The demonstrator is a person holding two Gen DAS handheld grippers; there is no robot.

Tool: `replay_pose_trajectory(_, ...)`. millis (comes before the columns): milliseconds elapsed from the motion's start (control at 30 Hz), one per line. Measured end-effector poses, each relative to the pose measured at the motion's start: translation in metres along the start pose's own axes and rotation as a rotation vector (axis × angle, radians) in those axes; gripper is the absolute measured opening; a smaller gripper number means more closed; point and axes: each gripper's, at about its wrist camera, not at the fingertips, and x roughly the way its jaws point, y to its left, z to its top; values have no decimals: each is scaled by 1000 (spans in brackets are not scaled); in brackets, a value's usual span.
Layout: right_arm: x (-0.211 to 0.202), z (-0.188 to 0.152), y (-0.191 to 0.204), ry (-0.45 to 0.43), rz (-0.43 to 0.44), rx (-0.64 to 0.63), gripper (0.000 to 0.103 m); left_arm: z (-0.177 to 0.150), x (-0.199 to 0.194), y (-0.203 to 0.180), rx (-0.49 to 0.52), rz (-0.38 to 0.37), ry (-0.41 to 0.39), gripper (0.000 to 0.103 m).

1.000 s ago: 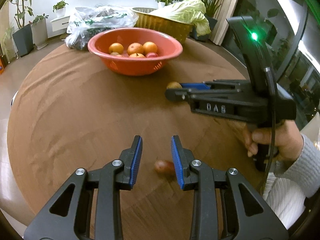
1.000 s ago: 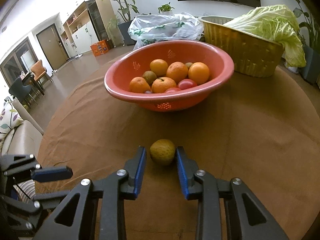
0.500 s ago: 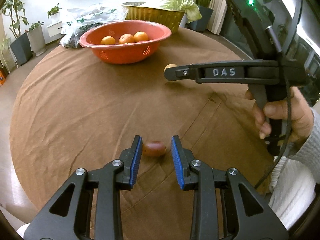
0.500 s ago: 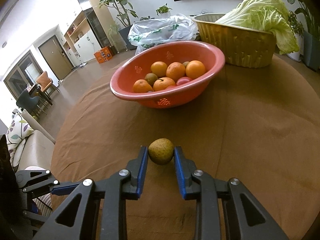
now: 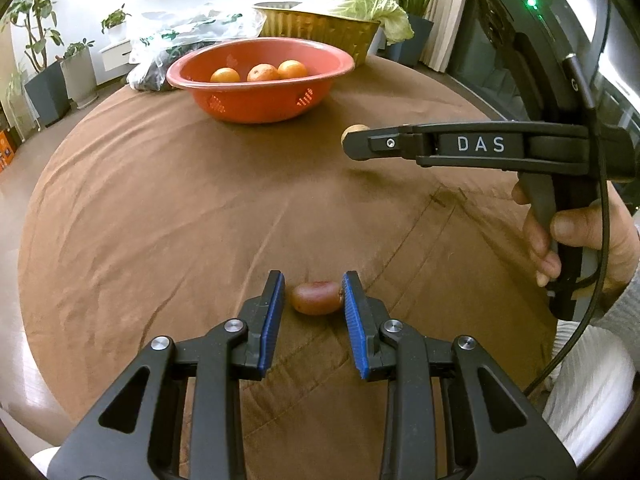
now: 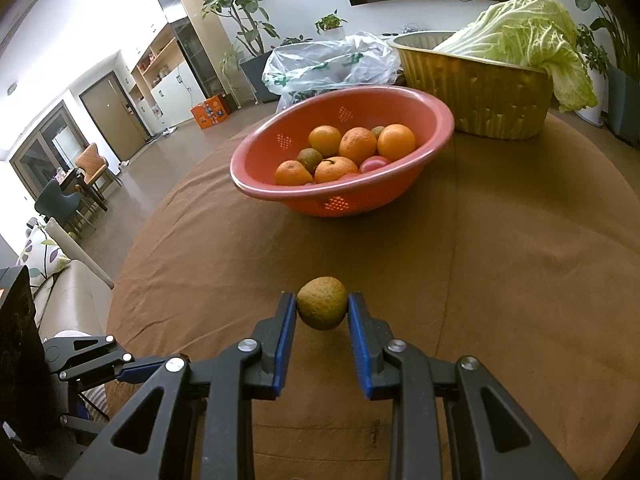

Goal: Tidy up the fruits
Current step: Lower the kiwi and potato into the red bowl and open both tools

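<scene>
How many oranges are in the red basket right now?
5, all inside the red basket: three in a back row, two in front. Other fruit lies among them, so more oranges may be hidden beneath.

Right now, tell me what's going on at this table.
A person is sorting fruit with two tools. The right hand-held gripper is shut on a brownish-green fruit. The left hand-held gripper straddles a small reddish fruit lying on the brown cloth, not clearly clamped. The orange basket already holds several fruits.
</scene>
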Motion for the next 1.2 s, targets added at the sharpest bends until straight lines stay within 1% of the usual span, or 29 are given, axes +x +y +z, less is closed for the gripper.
replay_pose_trajectory(133,0,-1,0,1,8,7,29,1,0,2,-8,-11,1,27)
replay_pose_trajectory(267,-1,-2,0,-2,24,23,29,2,-1,7,-44,-35,3,23)
replay_pose_trajectory(500,-6,-2,-2,-10,59,57,29,5,-6,16,-87,-63,-20,23)
replay_pose_trajectory(700,-9,0,-4,-19,84,82,29,11,-12,24,-113,-70,-43,23)
replay_pose_trajectory(933,-17,8,-6,-44,116,111,29,31,-18,35,-128,-78,-84,23)
replay_pose_trajectory(1200,-27,29,-14,-91,141,151,29,71,-21,45,-114,-81,-140,23)
